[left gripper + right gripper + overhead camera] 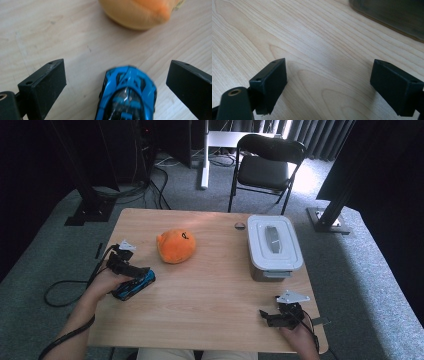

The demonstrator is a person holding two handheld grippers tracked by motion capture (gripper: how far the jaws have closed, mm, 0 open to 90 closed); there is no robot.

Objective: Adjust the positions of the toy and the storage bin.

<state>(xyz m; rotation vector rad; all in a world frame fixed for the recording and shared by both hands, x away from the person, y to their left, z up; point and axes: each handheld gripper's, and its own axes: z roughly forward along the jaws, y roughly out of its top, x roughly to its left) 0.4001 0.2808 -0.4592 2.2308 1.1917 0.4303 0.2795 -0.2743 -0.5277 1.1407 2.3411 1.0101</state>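
A blue toy car [136, 285] lies on the wooden table [210, 285] at the left. My left gripper [133, 275] stands open around it. In the left gripper view the car [127, 97] sits between the two wide-apart jaws of that gripper [116, 67], touching neither. An orange plush toy [176, 246] rests just beyond the car, and its underside [140, 12] shows close ahead. My right gripper [268, 318] is low over the table's front right, open, with bare wood [329, 62] between its jaws.
A grey lidded container [274, 247] stands at the table's right, and its dark edge [392, 15] lies ahead of the right gripper. A small dark round object [240, 225] sits near the far edge. Behind the table is a black chair [265, 165].
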